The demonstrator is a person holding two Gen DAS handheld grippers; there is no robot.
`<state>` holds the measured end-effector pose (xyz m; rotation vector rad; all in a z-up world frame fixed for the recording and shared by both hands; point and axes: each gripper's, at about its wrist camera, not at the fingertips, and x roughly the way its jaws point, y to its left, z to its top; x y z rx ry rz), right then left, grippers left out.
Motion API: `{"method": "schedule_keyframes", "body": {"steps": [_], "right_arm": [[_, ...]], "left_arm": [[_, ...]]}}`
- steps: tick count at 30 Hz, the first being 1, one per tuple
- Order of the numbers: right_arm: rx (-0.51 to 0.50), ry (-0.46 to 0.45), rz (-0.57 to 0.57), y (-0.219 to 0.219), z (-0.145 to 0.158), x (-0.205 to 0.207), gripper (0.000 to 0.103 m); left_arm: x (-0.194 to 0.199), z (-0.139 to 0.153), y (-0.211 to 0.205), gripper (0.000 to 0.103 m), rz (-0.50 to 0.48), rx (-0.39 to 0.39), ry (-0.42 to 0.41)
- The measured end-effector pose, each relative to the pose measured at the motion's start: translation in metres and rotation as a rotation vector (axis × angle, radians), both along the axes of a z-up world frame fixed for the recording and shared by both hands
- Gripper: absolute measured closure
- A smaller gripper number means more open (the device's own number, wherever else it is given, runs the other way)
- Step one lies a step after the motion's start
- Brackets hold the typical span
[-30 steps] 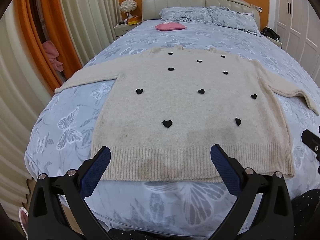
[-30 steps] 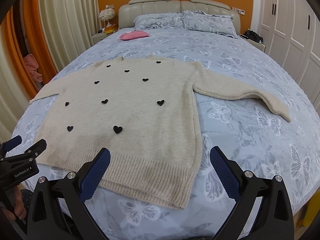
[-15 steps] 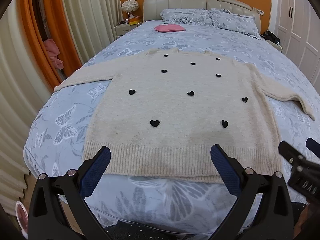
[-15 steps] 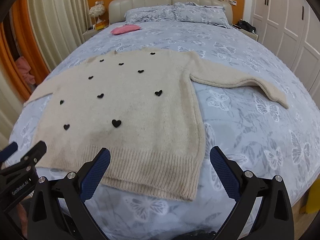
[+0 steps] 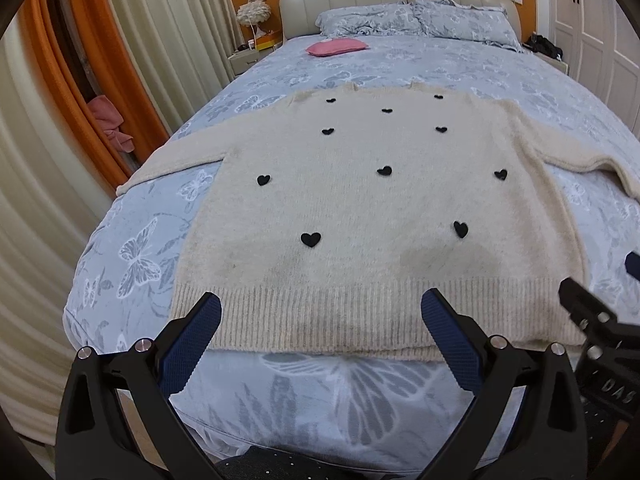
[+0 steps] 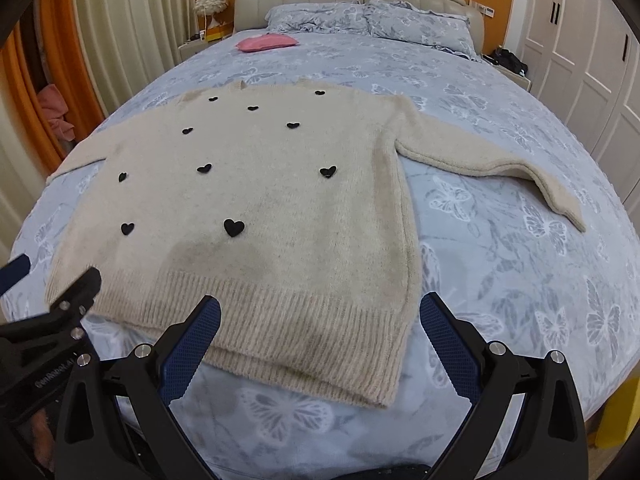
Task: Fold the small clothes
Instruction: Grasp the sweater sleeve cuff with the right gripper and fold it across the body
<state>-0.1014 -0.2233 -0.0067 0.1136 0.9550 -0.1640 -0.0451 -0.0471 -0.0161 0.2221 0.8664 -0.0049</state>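
The cream heart-dotted sweater [image 5: 380,208] lies flat mid-frame on the bed [image 5: 360,392], sleeves spread for folding; left gripper [image 5: 320,320] and right gripper [image 6: 320,320] hover spread wide and empty over its hem
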Motion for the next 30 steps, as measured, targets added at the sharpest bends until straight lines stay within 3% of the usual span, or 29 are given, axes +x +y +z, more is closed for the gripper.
{"method": "schedule_keyframes", "body": {"steps": [4,8,13,16,19,23,26,28,30], "right_arm": [[-0.008,0.019,-0.02,-0.004,-0.002,0.004,0.005],[0.014,0.054,-0.071,-0.012,-0.006,0.01,0.005],[0.025,0.084,-0.039,-0.006,-0.017,0.025,0.005],[0.036,0.072,-0.039,-0.004,-0.015,0.027,0.005],[0.089,0.049,-0.063,-0.016,-0.006,0.019,0.005],[0.033,0.06,-0.057,-0.032,-0.004,0.027,0.005],[0.011,0.029,-0.073,-0.062,0.003,0.037,0.005],[0.009,0.007,-0.113,-0.103,0.004,0.051,0.005],[0.052,0.031,-0.228,-0.166,-0.006,0.07,0.006]], "left_arm": [[0.005,-0.01,0.003,0.005,-0.001,-0.042,0.033],[0.016,-0.016,0.005,0.005,0.0,-0.004,0.079],[0.026,-0.021,0.002,0.005,-0.017,0.051,0.052],[0.029,-0.024,0.009,0.005,0.02,-0.014,0.084],[0.024,-0.012,0.012,0.005,0.032,-0.052,0.044],[0.029,-0.012,-0.003,0.005,-0.02,0.04,0.046],[0.039,-0.005,-0.01,0.005,-0.053,0.049,0.042],[0.051,0.002,-0.01,0.005,-0.059,0.025,0.029],[0.065,0.008,-0.008,0.005,-0.048,0.003,0.026]]}}
